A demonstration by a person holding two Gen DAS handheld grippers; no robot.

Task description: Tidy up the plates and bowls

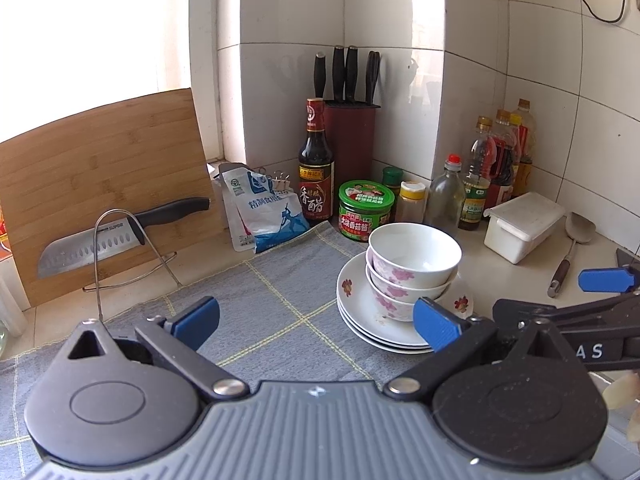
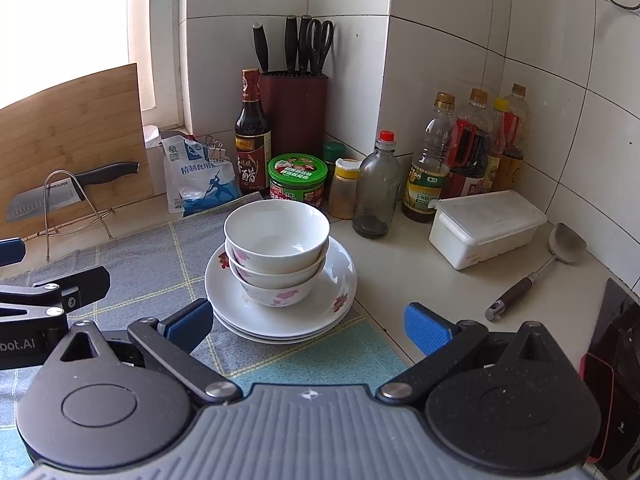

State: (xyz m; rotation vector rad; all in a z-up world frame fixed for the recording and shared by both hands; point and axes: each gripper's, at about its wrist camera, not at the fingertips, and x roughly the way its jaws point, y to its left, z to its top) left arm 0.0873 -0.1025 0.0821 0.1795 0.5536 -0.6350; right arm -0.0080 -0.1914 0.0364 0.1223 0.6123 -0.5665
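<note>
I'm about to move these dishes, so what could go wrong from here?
1. The three nested bowls sit off-centre on the stacked plates; lifting everything together could tip them.
2. The plates overhang the cloth edge, so dragging may snag.
3. The glass bottle and green-lidded jar stand close behind; either open tool, left or right, could knock them.
</note>
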